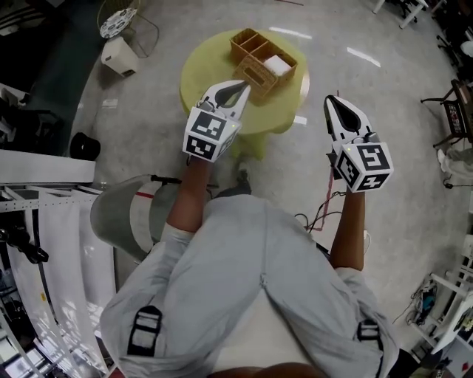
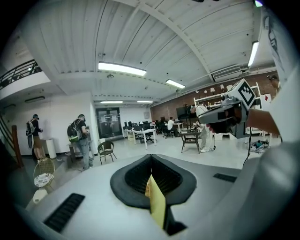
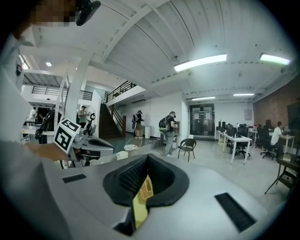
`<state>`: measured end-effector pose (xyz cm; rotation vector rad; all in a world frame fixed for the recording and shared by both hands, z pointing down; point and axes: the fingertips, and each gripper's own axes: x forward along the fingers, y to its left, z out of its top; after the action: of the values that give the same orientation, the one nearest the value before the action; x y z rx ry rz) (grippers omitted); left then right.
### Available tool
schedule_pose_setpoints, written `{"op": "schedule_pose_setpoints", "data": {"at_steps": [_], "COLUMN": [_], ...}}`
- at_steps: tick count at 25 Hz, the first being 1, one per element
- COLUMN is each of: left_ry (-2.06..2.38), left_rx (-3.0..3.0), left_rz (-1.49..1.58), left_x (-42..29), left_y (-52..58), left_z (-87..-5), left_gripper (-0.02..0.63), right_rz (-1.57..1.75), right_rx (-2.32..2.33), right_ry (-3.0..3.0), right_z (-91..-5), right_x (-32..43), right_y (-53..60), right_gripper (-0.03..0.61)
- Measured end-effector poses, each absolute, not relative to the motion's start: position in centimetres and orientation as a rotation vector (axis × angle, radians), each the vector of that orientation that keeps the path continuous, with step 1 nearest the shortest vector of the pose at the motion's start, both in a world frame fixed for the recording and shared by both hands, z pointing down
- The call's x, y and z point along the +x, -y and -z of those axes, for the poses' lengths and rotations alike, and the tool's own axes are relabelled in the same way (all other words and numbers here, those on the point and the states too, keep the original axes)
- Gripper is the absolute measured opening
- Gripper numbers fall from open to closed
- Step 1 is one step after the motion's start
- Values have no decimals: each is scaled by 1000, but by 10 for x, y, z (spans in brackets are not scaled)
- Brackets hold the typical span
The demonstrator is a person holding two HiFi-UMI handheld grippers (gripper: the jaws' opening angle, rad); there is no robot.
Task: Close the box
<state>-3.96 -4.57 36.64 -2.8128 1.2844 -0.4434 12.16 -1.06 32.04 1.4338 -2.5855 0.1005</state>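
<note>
Wooden box [image 1: 264, 60] lies open on the round yellow worktop [image 1: 196, 77], upper centre of frame. Left tool [image 1: 240, 90] pressed together, empty, tip just beside the box's near edge. Right tool [image 1: 334, 103] also pressed together, empty, off to the right. Left is nearer.

Round yellow table [image 1: 198, 88]; wicker chair [image 1: 118, 22] beyond

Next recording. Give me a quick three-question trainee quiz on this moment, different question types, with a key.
1. True or false: the compartmented wooden box stands on the round yellow table.
2. Which is nearer the box: A) the left claw, B) the right claw?
3. Fill in: the jaws of both claws are ____, with nothing between them.
Key: 1 true; 2 A; 3 shut.
</note>
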Motion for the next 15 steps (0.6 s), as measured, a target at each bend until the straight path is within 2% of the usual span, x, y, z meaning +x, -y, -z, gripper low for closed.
{"op": "schedule_pose_setpoints", "data": {"at_steps": [15], "left_ry": [-1318], "left_rx": [-2876], "left_rz": [544], "left_x": [-94], "left_y": [200], "left_z": [-413], "left_gripper": [29], "right_rz": [-195], "right_rx": [1367], "right_ry": [2468], "right_z": [-368], "right_x": [64], "right_y": [165], "right_gripper": [23]}}
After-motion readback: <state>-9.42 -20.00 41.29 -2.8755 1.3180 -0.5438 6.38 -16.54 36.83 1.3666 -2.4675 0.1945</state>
